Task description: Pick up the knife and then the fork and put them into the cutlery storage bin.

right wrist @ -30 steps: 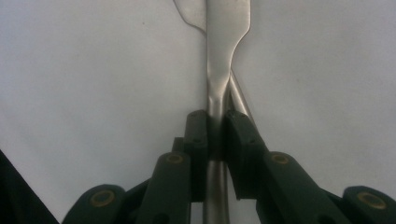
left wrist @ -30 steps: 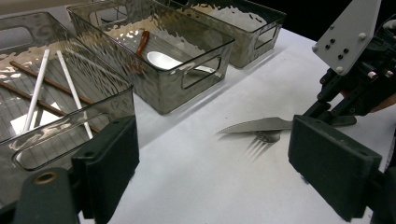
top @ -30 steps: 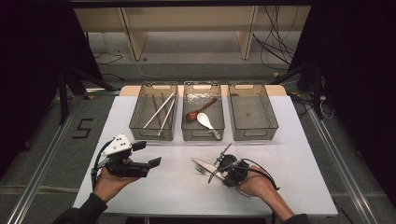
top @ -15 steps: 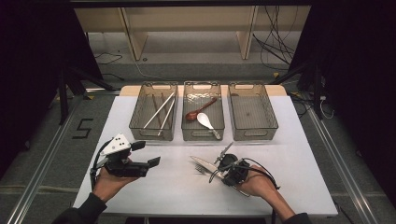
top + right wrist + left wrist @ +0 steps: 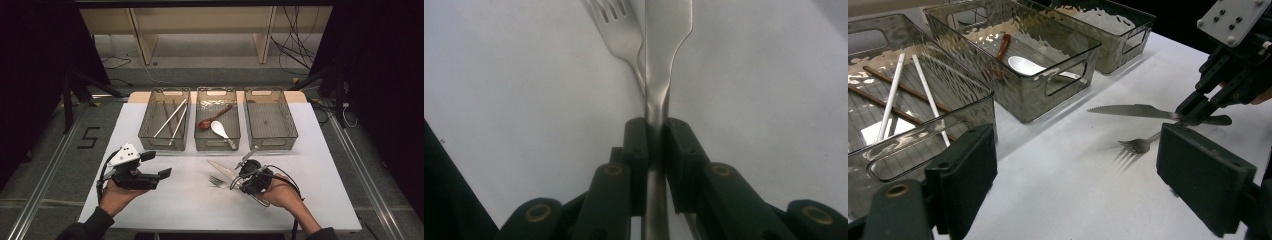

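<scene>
Knife (image 5: 659, 55) is clamped by its handle between the pads of the right gripper (image 5: 655, 142), jaws nearly closed on it, blade pointing away over the white table (image 5: 310, 125). In the left gripper view the knife (image 5: 1130, 111) sits level just above the table, serrated edge facing the bins. Fork (image 5: 620, 30) lies on the table right beside the knife, tines forward, not gripped. Left gripper (image 5: 161, 174) hangs wide open at the table's left, nothing between its jaws. 3 clear bins stand behind: left bin (image 5: 165, 142) with chopsticks (image 5: 170, 119), middle bin (image 5: 218, 146) with 2 spoons (image 5: 216, 125), right bin (image 5: 272, 142).
</scene>
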Demonstrator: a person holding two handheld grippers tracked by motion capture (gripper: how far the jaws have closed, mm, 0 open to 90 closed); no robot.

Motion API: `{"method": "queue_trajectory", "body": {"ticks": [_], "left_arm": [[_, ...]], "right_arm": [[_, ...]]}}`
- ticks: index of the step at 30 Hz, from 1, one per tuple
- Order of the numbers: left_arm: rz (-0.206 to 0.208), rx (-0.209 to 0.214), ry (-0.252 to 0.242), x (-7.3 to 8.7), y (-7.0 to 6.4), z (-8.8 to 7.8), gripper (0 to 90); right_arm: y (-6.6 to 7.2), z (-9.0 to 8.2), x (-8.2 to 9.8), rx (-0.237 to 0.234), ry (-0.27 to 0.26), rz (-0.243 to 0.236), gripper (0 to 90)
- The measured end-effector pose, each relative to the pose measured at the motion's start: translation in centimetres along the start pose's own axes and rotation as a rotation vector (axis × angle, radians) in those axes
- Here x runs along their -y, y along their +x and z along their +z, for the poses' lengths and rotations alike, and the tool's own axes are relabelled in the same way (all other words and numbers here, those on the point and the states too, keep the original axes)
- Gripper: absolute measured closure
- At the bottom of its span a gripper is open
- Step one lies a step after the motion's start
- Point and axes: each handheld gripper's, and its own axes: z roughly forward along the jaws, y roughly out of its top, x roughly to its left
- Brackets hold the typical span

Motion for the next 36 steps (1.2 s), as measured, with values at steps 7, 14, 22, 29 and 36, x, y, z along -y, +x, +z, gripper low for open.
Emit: {"method": "queue_trajectory", "body": {"ticks": [7,14,22,29,36], "left_arm": [[-0.004,-0.002,-0.007,0.0,0.0,0.0,15.9],[-0.006,0.000,-0.011,0.0,-0.1,0.0,15.9],[-0.006,-0.002,-0.017,0.0,-0.1,-0.1,15.9],[-0.005,-0.004,-0.020,0.0,0.0,-0.2,15.9],[-0.006,-0.004,-0.021,0.0,0.0,-0.1,15.9]], "right_arm": [[-0.4,-0.9,0.0,-0.005,-0.043,0.012,80.9],[-1.1,-2.4,0.2,0.000,-0.096,0.038,80.9],[-2.2,-3.5,0.5,0.013,-0.142,0.061,80.9],[-2.5,-4.0,0.6,0.016,-0.162,0.072,80.9],[-3.0,-4.4,0.9,0.016,-0.181,0.088,81.0]]}}
